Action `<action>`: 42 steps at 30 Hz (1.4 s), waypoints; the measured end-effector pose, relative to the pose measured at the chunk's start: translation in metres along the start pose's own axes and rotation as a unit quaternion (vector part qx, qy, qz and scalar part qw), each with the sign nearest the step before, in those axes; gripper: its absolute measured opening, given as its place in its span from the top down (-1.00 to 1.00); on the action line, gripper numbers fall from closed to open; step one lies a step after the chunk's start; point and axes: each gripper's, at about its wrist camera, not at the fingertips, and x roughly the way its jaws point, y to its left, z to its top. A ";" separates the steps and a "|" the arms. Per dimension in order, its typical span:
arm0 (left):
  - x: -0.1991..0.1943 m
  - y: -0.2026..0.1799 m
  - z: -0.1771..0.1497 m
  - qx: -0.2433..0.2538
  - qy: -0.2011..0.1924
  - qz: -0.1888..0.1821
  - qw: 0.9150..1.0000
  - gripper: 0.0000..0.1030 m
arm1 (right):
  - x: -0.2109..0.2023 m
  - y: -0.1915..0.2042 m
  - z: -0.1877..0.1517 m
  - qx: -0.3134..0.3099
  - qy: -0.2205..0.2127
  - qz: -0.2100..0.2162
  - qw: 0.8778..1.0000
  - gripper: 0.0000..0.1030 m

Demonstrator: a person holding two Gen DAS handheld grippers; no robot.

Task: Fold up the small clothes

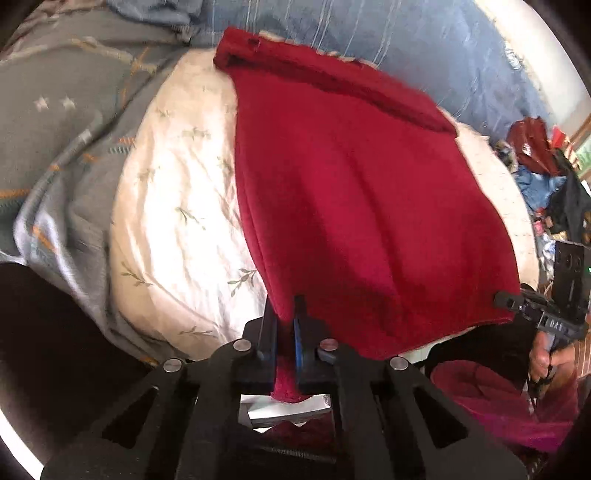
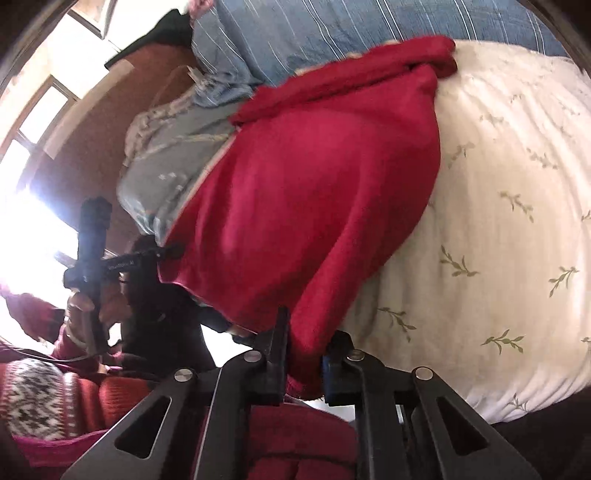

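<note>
**Red cloth pinched at both near corners**

The left hand-held gripper is clamped tight on one near corner of the red cloth; the right hand-held gripper grips the other corner. The fleecy cloth lies spread on a cream sheet on the bed, far edge rolled over. Bare sheet flanks it; a blue quilt lies beyond

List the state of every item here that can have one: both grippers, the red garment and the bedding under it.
Left gripper: shut on the near edge of the red fleece garment.
Right gripper: shut on the garment's other near corner.
Red fleece garment: spread out, near edge lifted, far end rolled over, not yet folded.
White leaf-print duvet: wrinkled, lying under the garment.
Blue striped blanket: rumpled behind it.
</note>
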 end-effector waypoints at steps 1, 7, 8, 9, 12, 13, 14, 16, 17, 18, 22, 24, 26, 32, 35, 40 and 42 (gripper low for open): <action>-0.006 -0.001 0.000 0.006 -0.007 0.003 1.000 0.91 | -0.002 0.002 0.001 -0.001 -0.004 0.003 1.000 0.76; 0.002 0.011 0.003 -0.004 0.002 0.018 1.000 0.91 | 0.020 -0.007 0.000 0.003 0.026 -0.016 1.000 0.76; 0.005 0.011 0.003 -0.005 0.006 0.019 1.000 0.92 | 0.023 -0.008 0.001 0.002 0.030 -0.018 0.999 0.76; 0.006 0.010 0.003 -0.003 0.007 0.020 1.000 0.92 | 0.025 -0.006 0.003 -0.001 0.032 -0.017 0.999 0.76; 0.002 0.003 0.010 0.003 -0.005 0.002 1.000 0.92 | 0.017 0.000 0.017 -0.018 0.018 -0.015 1.000 0.76; -0.003 0.003 0.015 0.002 -0.014 -0.013 1.000 0.92 | 0.012 0.000 0.021 -0.019 0.010 -0.012 1.000 0.76; -0.008 0.004 0.020 0.001 -0.022 -0.024 0.999 0.92 | 0.006 0.000 0.029 -0.015 -0.002 -0.005 1.000 0.76; -0.021 0.005 0.036 -0.004 -0.049 -0.043 0.998 0.92 | -0.008 -0.001 0.051 0.003 -0.043 0.009 0.999 0.76; -0.026 0.007 0.046 -0.009 -0.064 -0.051 0.997 0.92 | -0.013 0.000 0.063 0.001 -0.061 0.007 0.998 0.76; -0.031 0.009 0.061 -0.014 -0.083 -0.054 0.995 0.92 | -0.016 0.002 0.077 -0.006 -0.078 0.004 0.997 0.76; -0.037 0.013 0.113 -0.014 -0.132 -0.045 0.990 0.92 | -0.022 0.011 0.127 -0.029 -0.134 -0.008 0.990 0.76; -0.036 0.013 0.139 -0.009 -0.151 -0.038 0.988 0.92 | -0.022 0.014 0.155 -0.031 -0.163 -0.021 0.986 0.76; -0.029 0.016 0.169 -0.006 -0.162 -0.034 0.986 0.92 | -0.018 0.012 0.179 -0.036 -0.176 -0.035 0.983 0.76; 0.010 0.027 0.252 -0.011 -0.176 0.002 0.984 0.92 | 0.010 -0.022 0.257 -0.008 -0.183 -0.096 0.978 0.76; 0.039 0.035 0.283 -0.017 -0.171 0.026 0.985 0.91 | 0.031 -0.052 0.287 0.033 -0.178 -0.104 0.978 0.76; 0.090 0.043 0.312 -0.026 -0.121 0.029 0.992 0.85 | 0.074 -0.108 0.321 0.127 -0.137 -0.115 0.976 0.63; 0.096 0.053 0.317 -0.048 -0.111 -0.002 0.993 0.78 | 0.075 -0.127 0.320 0.170 -0.128 -0.089 0.973 0.63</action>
